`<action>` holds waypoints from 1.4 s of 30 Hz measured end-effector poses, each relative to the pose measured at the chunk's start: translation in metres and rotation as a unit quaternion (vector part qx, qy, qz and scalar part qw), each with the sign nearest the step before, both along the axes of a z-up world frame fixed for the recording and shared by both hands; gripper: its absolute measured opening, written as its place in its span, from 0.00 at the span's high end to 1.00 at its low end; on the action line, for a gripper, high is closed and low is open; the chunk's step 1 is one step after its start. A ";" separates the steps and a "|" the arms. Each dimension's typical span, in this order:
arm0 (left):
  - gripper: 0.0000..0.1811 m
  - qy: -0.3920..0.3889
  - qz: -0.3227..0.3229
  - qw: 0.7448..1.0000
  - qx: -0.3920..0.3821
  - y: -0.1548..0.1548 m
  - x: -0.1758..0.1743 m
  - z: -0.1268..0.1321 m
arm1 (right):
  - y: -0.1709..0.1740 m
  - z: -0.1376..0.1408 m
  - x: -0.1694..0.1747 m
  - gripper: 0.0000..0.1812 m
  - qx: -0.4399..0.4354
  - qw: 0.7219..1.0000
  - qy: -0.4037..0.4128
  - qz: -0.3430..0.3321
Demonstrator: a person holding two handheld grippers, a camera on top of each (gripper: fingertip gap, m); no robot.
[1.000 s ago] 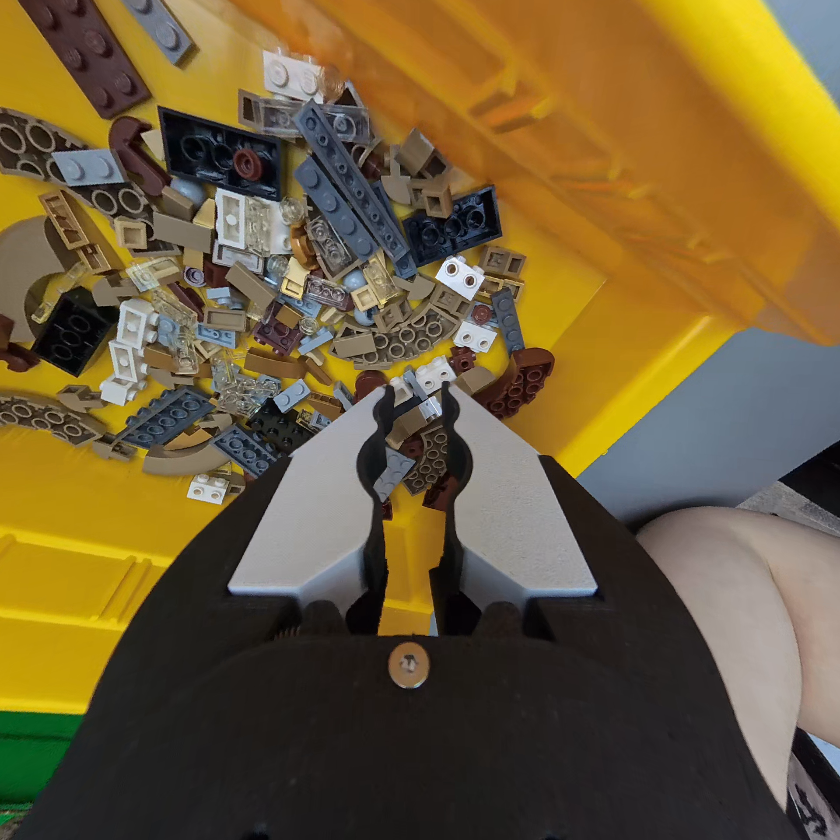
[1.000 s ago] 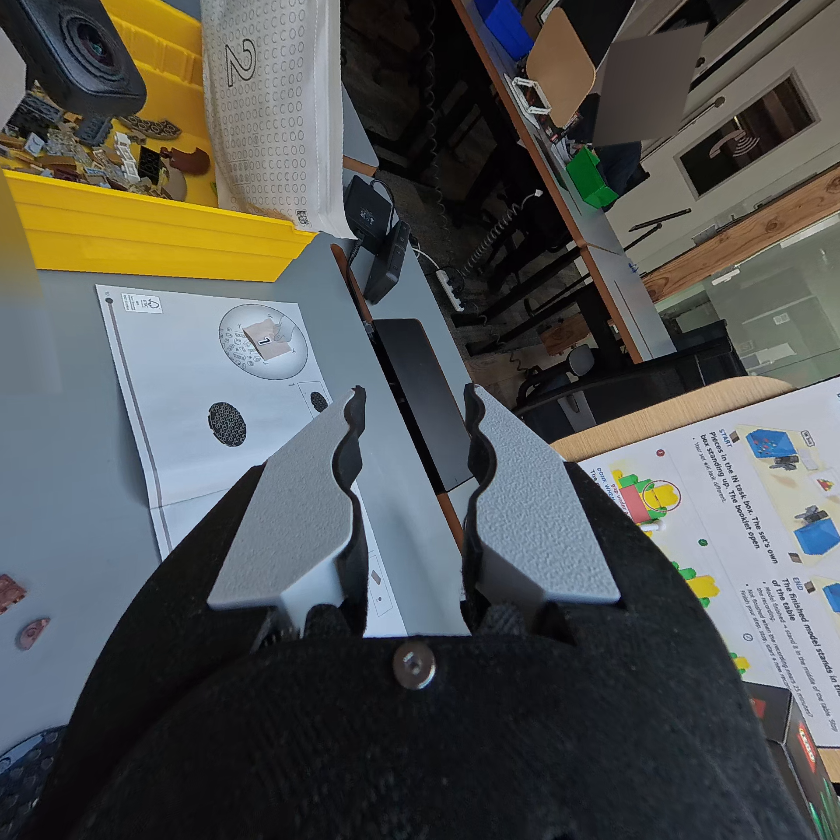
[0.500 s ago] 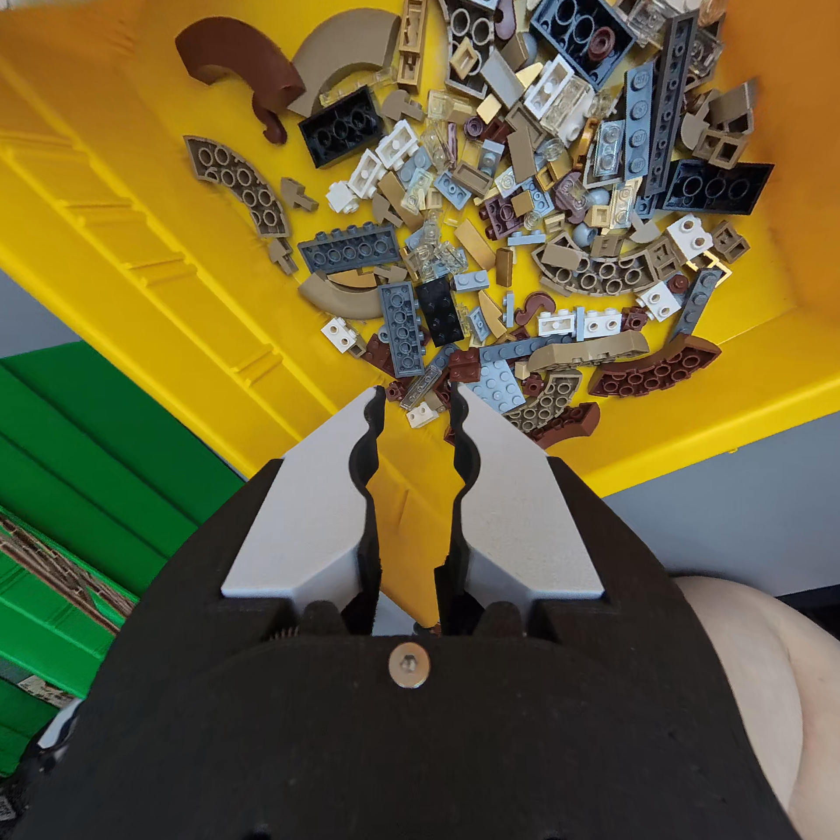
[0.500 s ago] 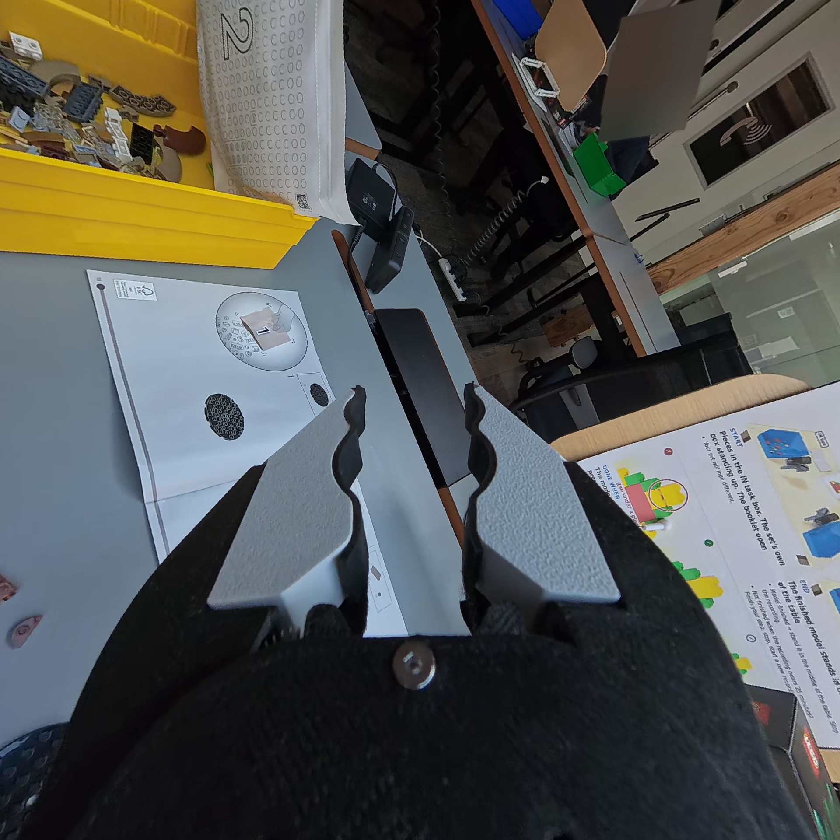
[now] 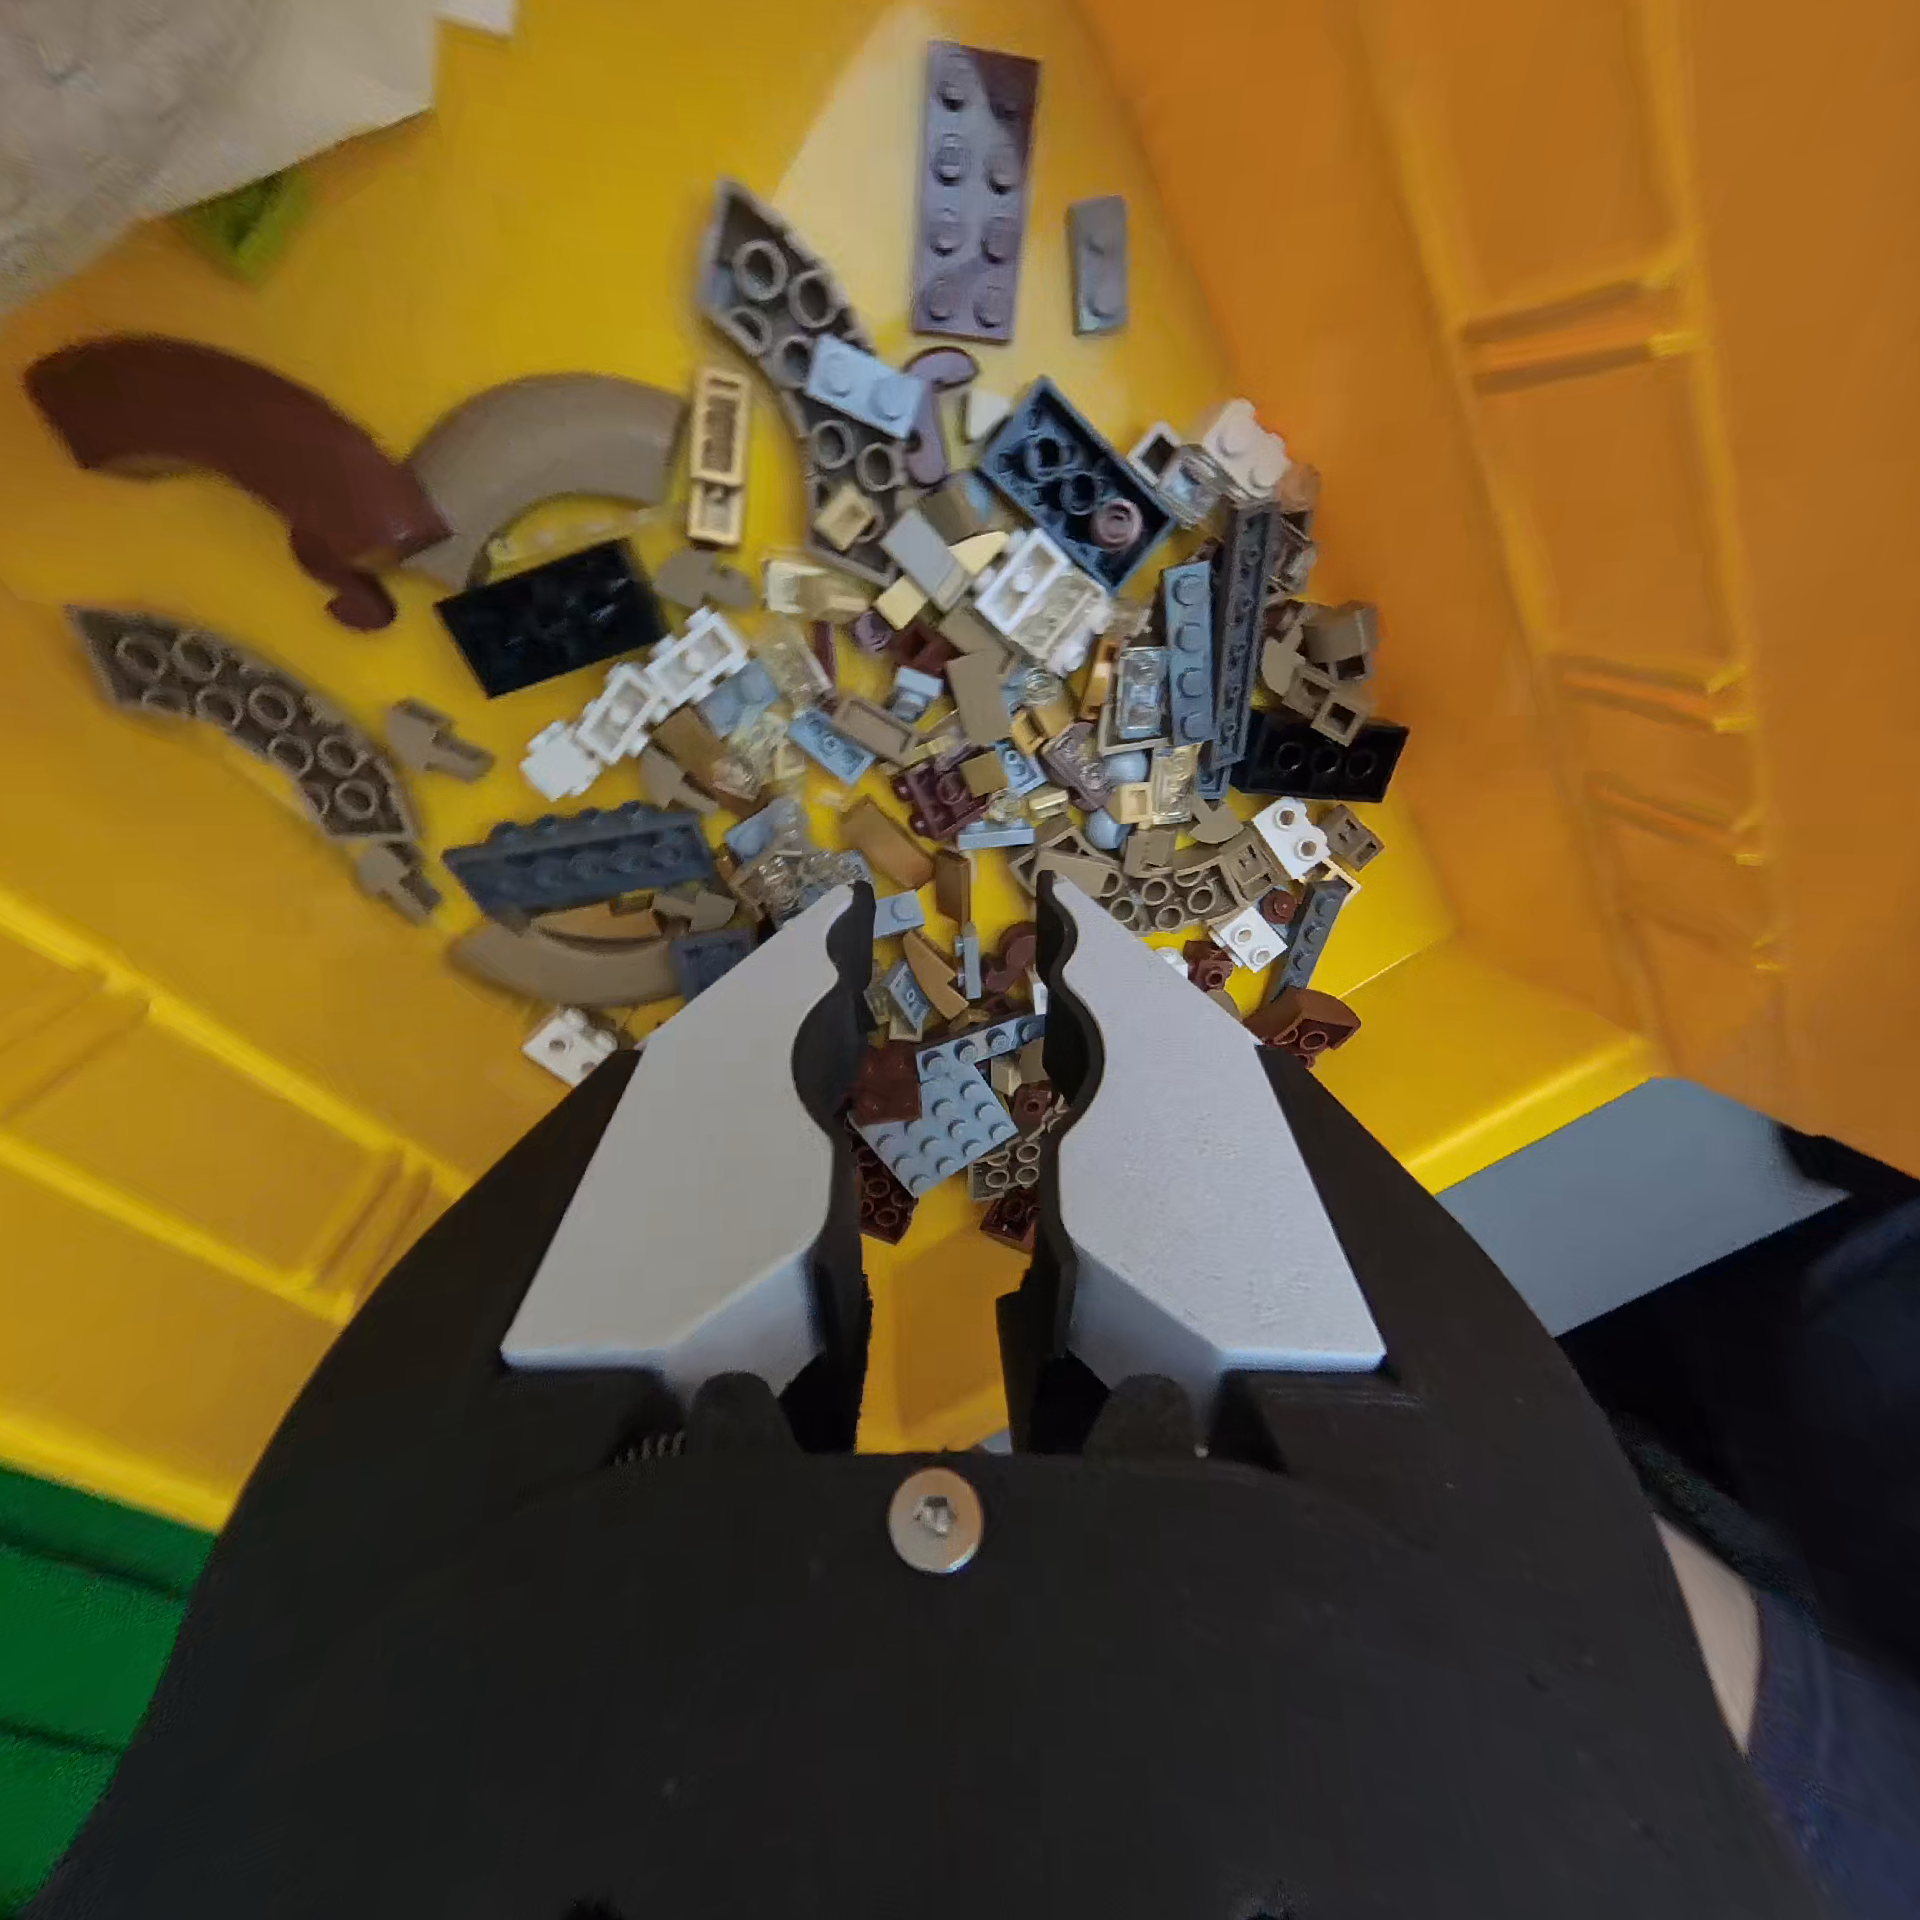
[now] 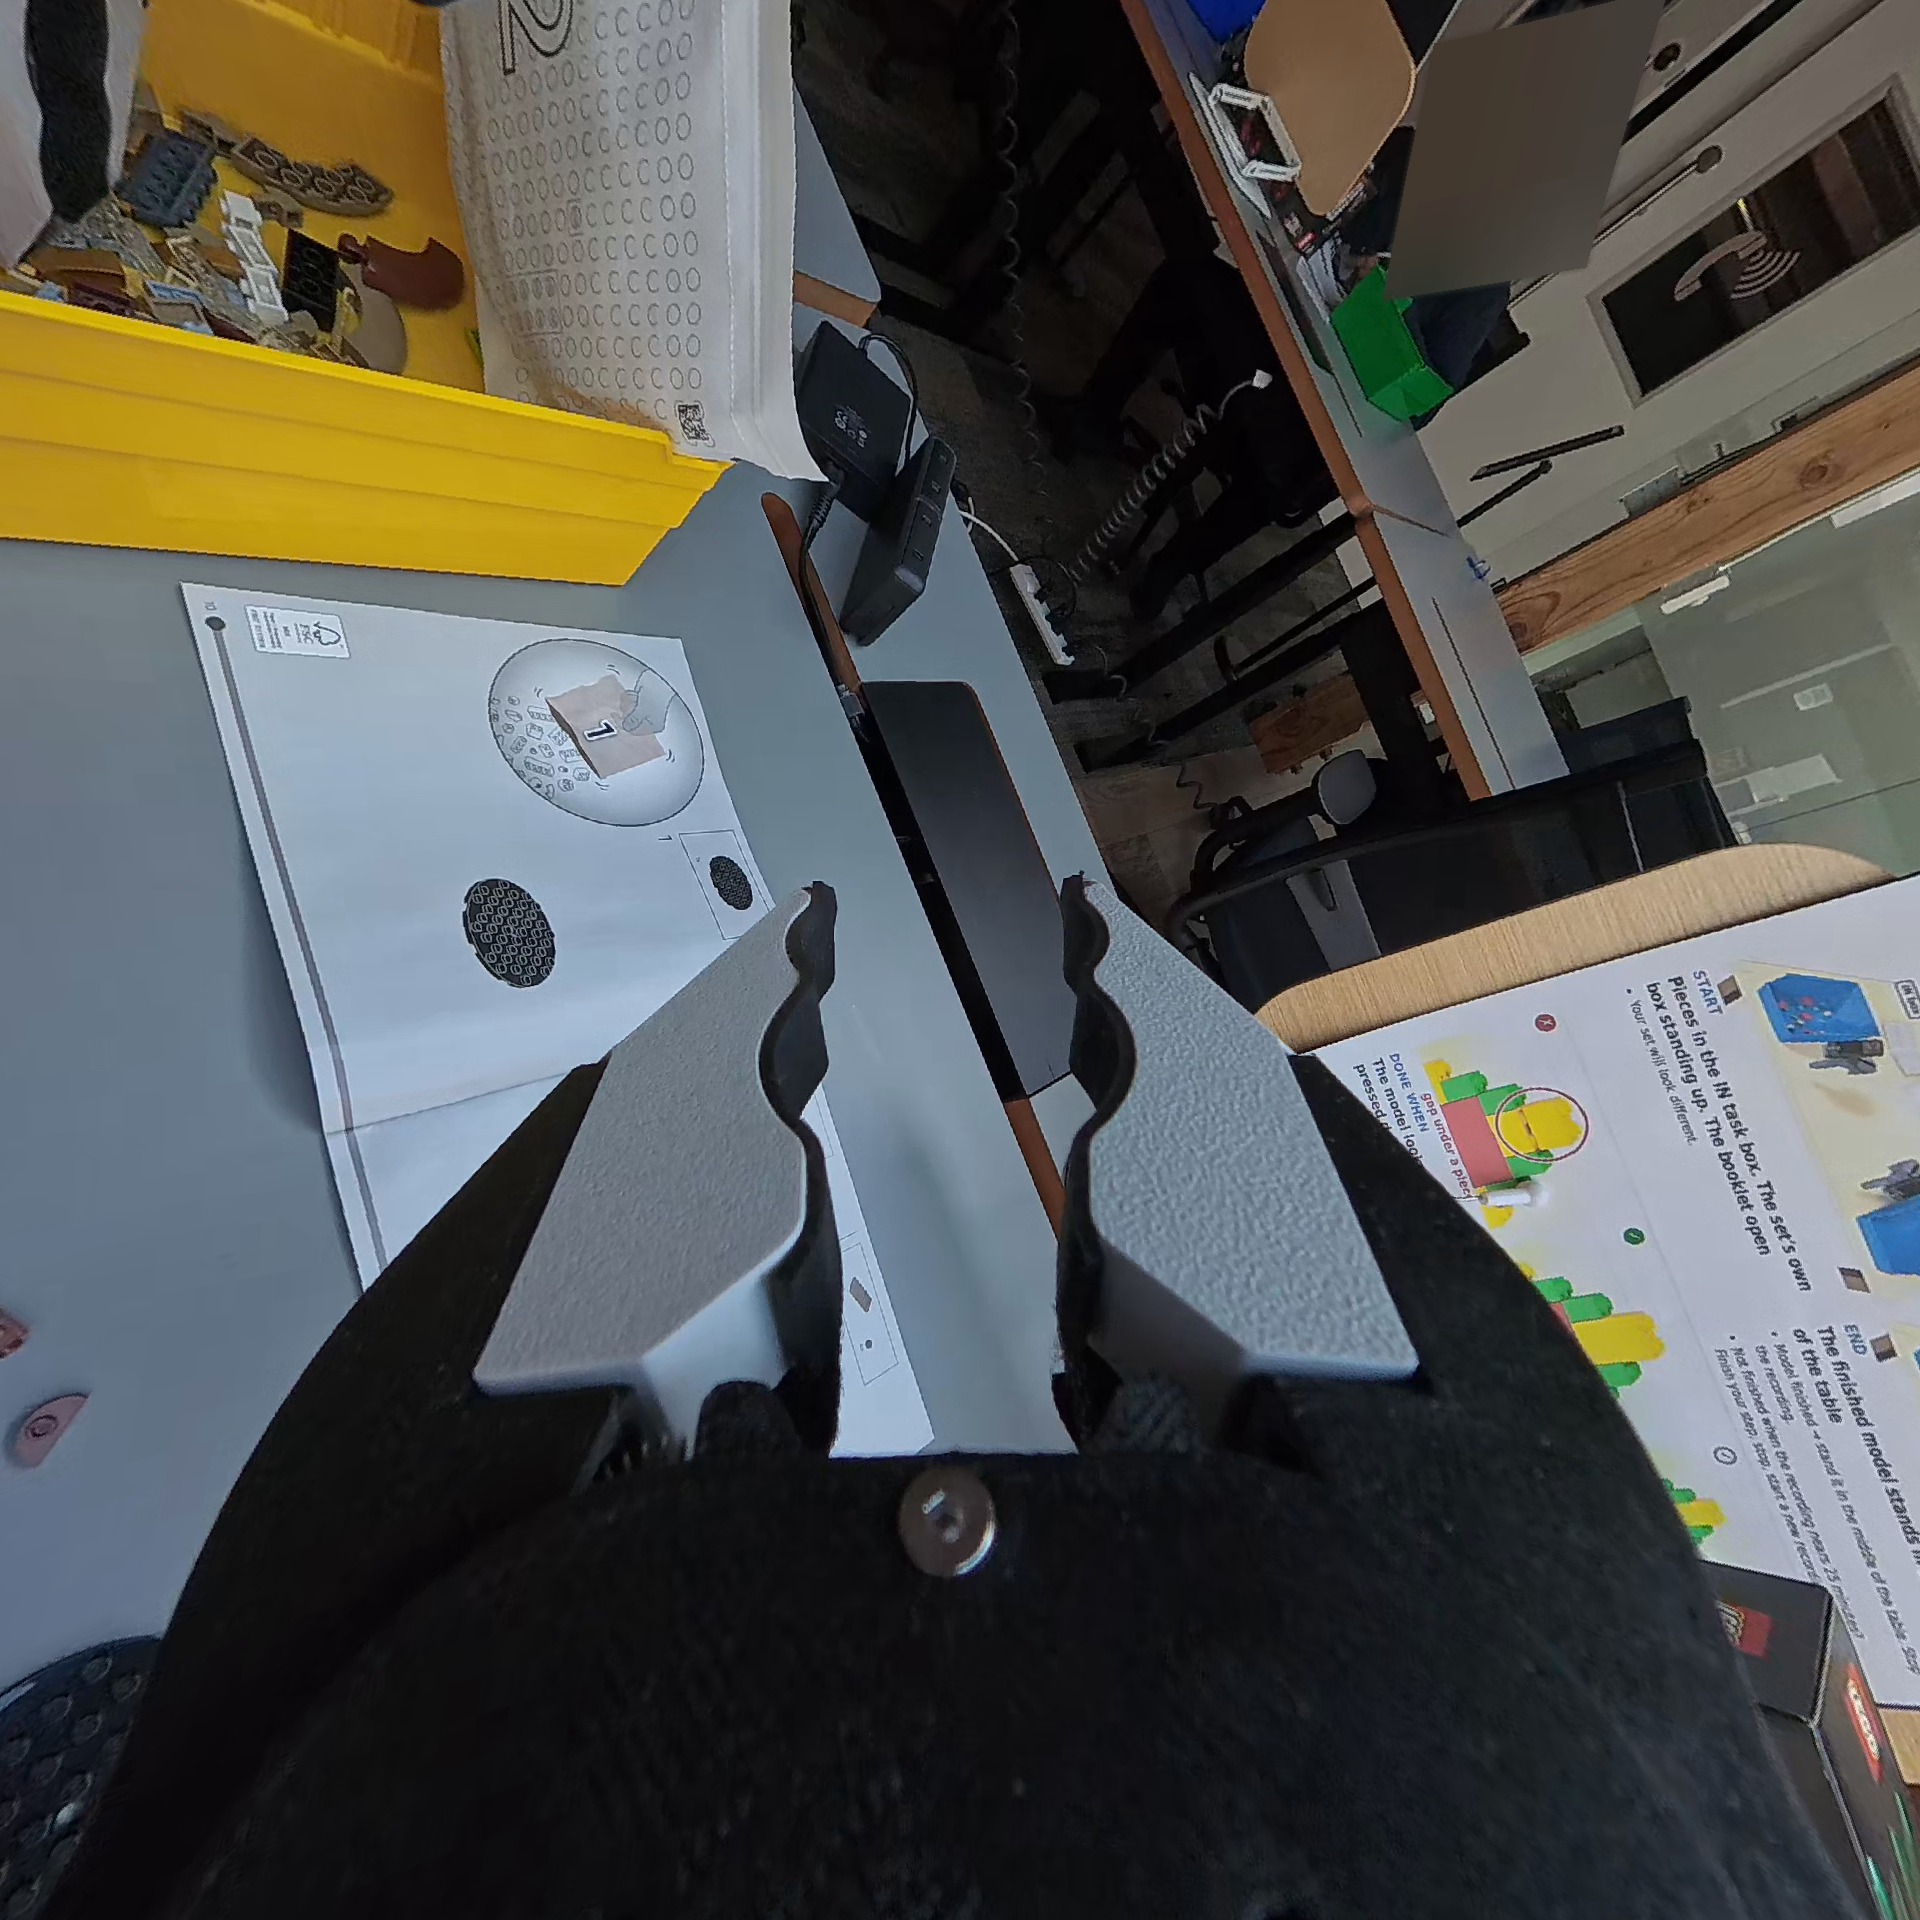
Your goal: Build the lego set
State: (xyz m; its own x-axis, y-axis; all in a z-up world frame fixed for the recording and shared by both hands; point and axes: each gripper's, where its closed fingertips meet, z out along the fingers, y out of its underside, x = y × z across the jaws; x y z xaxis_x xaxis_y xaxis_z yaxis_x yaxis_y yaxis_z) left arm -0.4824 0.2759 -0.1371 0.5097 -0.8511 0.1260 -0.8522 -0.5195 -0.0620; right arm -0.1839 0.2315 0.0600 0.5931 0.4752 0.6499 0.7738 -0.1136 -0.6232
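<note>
In the lower middle of the left wrist frame, the left gripper [image 5: 945, 914] is held parted and empty above the heap of loose plastic bricks [image 5: 935, 727] in the yellow plastic bin [image 5: 260, 1091], a grey studded plate [image 5: 951, 1117] lying between its fingers [image 5: 727, 1122], judged the likelier pick, while the right gripper [image 6: 945, 914], likewise parted and empty, is held over the grey surface [image 6: 114, 935], well apart from the bin.
</note>
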 end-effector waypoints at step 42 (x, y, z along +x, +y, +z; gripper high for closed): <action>0.95 0.041 -0.104 0.988 0.107 0.031 0.005 -0.013 | -0.001 -0.005 -0.003 0.76 -0.009 1.000 -0.011 0.008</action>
State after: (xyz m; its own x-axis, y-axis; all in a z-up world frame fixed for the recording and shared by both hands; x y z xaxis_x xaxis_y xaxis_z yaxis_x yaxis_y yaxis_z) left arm -0.4770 0.3065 -0.1497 0.3221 -0.9413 -0.1015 -0.9458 -0.3152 -0.0778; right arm -0.1866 0.2307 0.0554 0.5708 0.4962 0.6542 0.7895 -0.1128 -0.6033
